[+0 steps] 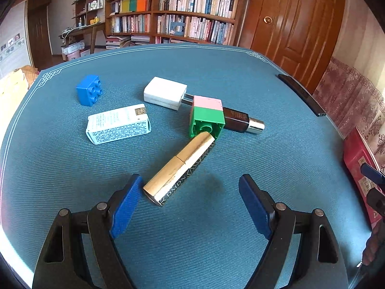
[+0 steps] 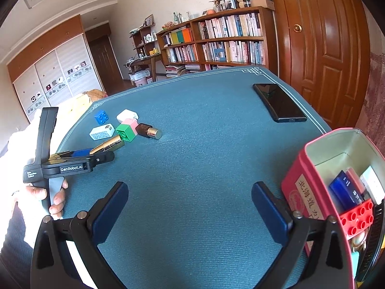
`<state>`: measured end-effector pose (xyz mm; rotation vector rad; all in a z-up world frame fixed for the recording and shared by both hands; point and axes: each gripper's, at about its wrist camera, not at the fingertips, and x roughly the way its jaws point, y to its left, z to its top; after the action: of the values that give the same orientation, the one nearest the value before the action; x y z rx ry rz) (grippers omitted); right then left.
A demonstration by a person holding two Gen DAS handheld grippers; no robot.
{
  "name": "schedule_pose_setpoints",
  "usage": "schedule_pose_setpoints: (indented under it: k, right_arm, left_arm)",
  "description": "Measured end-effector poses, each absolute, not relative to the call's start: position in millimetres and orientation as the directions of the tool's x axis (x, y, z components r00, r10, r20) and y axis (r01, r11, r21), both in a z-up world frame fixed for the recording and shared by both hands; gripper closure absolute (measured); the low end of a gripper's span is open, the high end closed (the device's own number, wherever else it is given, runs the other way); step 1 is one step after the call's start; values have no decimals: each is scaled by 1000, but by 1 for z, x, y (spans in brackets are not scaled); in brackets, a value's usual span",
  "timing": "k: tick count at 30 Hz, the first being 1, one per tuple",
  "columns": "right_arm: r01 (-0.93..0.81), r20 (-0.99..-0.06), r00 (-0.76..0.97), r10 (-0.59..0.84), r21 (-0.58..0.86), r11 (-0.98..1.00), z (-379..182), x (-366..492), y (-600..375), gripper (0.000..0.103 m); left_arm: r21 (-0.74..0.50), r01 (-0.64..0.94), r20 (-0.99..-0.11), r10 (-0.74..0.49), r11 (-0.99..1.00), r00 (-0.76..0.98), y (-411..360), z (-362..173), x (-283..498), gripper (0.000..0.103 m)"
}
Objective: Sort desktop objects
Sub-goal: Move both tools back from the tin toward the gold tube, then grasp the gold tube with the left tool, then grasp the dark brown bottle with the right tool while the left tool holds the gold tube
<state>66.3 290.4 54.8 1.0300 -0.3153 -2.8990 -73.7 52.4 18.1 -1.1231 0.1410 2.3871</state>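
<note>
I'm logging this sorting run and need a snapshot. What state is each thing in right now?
Left gripper: open, gold tube's end between its fingers.
Right gripper: open, empty.
Gold tube: lying flat, capped, tip against the green block.
Green block: on its side, pink block attached.
Blue block: on its side.
Charger: lying flat, unplugged.
Phone: screen dark.
Red tin: lidless, partly filled.
</note>
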Motion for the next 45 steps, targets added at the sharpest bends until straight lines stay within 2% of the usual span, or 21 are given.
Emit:
schedule_pose_setpoints:
  k: [5,9,11,13,15,17,20,22,25,29,33,37,45]
  right_arm:
    - [-11,-623,-772,-128,214,-977,53,62,289,0]
    - [6,-625,-769,-136,205,-979,54,59,284,0]
    - [12,-623,-770,-135,198,-980,55,57,282,0]
    - [16,-623,-771,-136,194,-981,56,55,281,0]
    - [23,-625,-767,-144,198,-980,56,51,280,0]
    - [33,-627,-764,-153,199,-980,57,46,278,0]
    - [47,-629,-761,-159,191,-980,59,36,275,1]
    - [59,-630,-759,-164,183,-981,61,28,270,0]
    - [82,-635,-752,-176,175,-981,62,14,262,1]
    - [120,-655,-726,-210,181,-976,56,-7,250,4]
    - [146,-677,-702,-220,166,-975,47,-30,238,22]
    - [162,-691,-687,-225,157,-974,37,-55,232,30]
    - [173,-707,-666,-238,163,-971,22,-93,228,32]
  left_arm:
    - [-72,-499,-733,384,-864,-561,63,25,-62,19]
    - [3,-467,-725,320,-884,-610,72,27,-68,19]
    - [39,-466,-728,294,-884,-619,76,23,-72,24]
    - [39,-477,-741,295,-878,-604,79,18,-74,35]
    - [48,-482,-757,283,-875,-589,83,10,-74,42]
    - [68,-488,-746,280,-870,-603,85,11,-70,45]
    - [52,-500,-745,300,-864,-595,86,11,-68,57]
    - [30,-501,-746,315,-865,-587,85,11,-66,70]
    - [4,-487,-748,321,-873,-581,81,13,-63,77]
    - [-48,-435,-743,323,-899,-587,68,18,-60,78]
    - [-106,-365,-722,324,-925,-611,50,30,-59,78]
    - [-121,-328,-701,315,-937,-640,38,37,-60,79]
    - [-122,-309,-718,299,-943,-629,30,28,-65,78]
